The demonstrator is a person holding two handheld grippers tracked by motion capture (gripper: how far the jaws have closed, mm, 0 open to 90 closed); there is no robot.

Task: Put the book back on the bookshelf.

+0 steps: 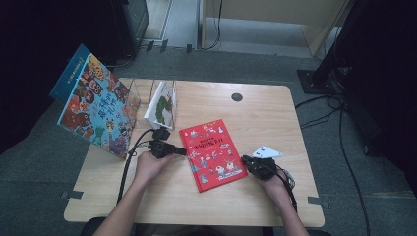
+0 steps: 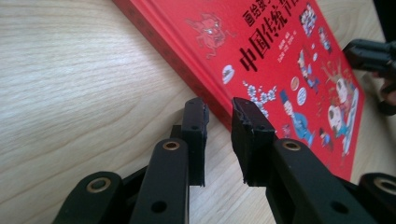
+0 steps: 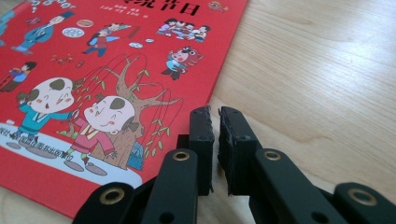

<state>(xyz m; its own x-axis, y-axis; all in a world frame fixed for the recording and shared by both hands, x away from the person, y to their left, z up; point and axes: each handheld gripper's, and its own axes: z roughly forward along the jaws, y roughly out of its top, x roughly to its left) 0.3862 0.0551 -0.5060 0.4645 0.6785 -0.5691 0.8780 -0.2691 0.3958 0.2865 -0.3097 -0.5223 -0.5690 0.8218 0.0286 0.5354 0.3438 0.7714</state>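
A red picture book (image 1: 212,155) lies flat on the wooden table (image 1: 275,113), between my two grippers. My left gripper (image 1: 183,151) sits low at the book's left edge. In the left gripper view its jaws (image 2: 218,105) stand a little apart beside the spine of the book (image 2: 280,56), with nothing pinched between them. My right gripper (image 1: 246,161) rests at the book's lower right corner. In the right gripper view its jaws (image 3: 214,114) are almost together, just off the edge of the cover (image 3: 93,60), over bare wood.
A large colourful picture book (image 1: 96,105) leans upright at the table's left. A white book with a green drawing (image 1: 162,104) stands in a clear holder (image 1: 142,91) behind the left gripper. A round black cable hole (image 1: 237,97) is at the back.
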